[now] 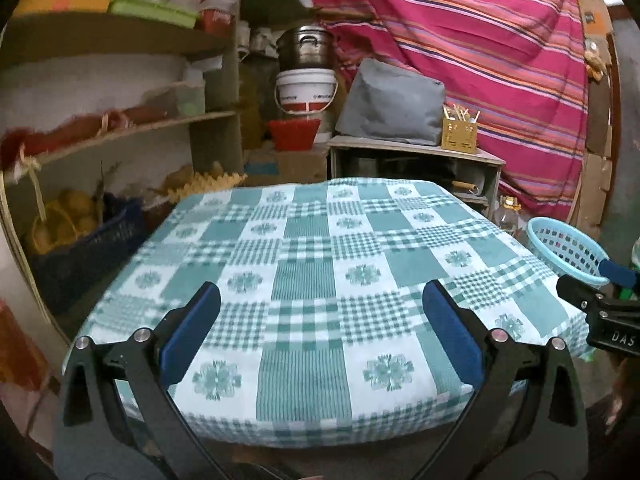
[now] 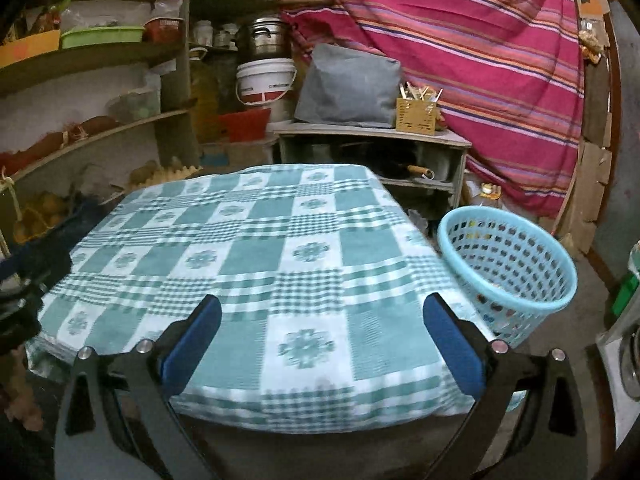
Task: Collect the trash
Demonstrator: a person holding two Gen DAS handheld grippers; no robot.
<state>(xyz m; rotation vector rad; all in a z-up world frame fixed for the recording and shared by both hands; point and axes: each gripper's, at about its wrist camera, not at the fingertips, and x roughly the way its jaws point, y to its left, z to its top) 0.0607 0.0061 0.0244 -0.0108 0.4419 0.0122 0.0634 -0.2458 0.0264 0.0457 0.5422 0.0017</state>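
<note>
Blue basket (image 2: 516, 280) beside checked table (image 2: 248, 264)

A table (image 2: 240, 248) fills the middle of both views, draped to its edges in a green-and-white checked cloth with woven flower squares (image 1: 312, 280). Nothing else lies on the cloth. Just beside its right edge, a light blue perforated plastic basket (image 2: 516, 272) stands on the floor (image 2: 576, 320)

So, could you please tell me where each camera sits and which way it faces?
Left wrist: on the left gripper, jaws open, facing the checked tablecloth; the right gripper shows at right.
Right wrist: on the right gripper, jaws open, facing the same cloth, blue basket beside it.
Shared: tablecloth, basket, white bucket, striped cloth.
</note>
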